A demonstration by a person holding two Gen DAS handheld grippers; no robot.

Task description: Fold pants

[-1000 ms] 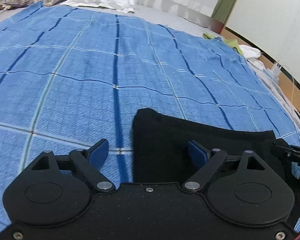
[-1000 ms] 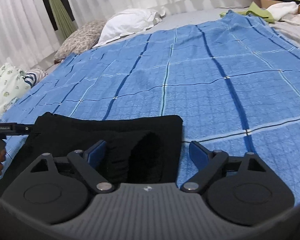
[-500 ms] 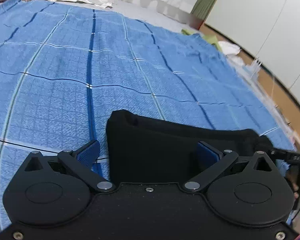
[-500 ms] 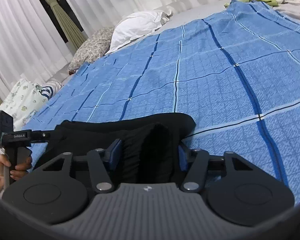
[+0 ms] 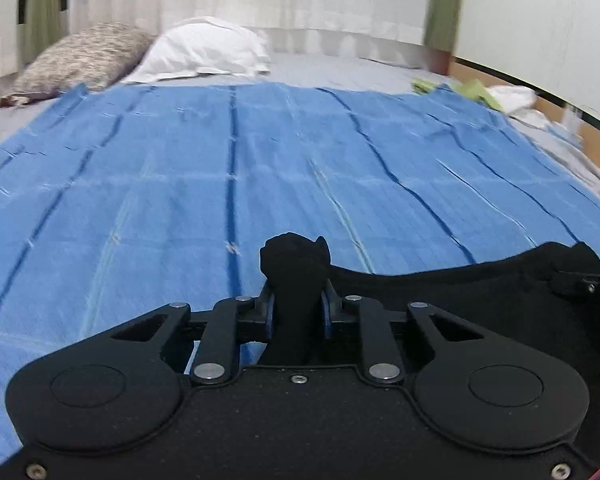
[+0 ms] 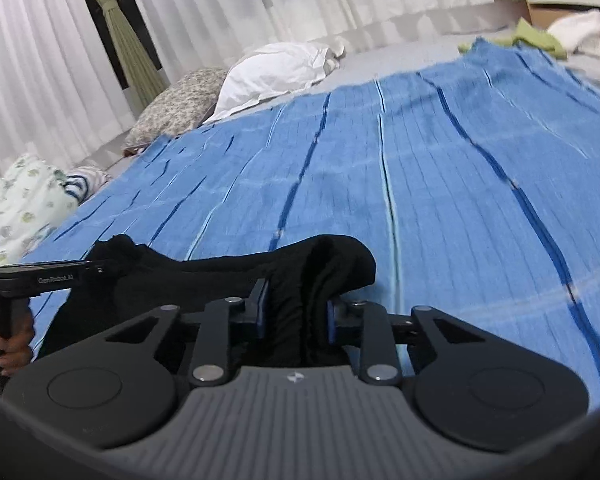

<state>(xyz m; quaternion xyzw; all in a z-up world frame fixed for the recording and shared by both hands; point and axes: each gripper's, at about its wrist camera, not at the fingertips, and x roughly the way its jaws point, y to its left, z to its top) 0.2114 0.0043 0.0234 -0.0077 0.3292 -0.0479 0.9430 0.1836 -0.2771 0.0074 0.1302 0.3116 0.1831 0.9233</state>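
Note:
The black pants [image 5: 460, 292] lie folded on the near edge of the blue checked blanket [image 5: 180, 168]. My left gripper [image 5: 296, 306] pinches one bunched corner, which sticks up between its blue pads, and its jaws are closing on the cloth. In the right wrist view my right gripper [image 6: 296, 308] holds the other corner of the pants [image 6: 220, 276], its jaws also closing with thick folds pressed between the pads. The fabric hangs in a band between the two grippers. The left gripper [image 6: 40, 278] shows at the left edge there, a hand [image 6: 12, 344] on its handle.
The blue blanket [image 6: 460, 180] covers most of the bed ahead. A white pillow [image 5: 208, 50] and a patterned pillow [image 5: 84, 56] lie at the head, before white curtains. Green and white clothes [image 6: 540, 36] sit at the far right, and a printed cloth [image 6: 24, 200] at the left.
Both grippers went from wide open around the pants' corners to closed on them. The corners have come up off the blanket, and both views now look further up the bed.

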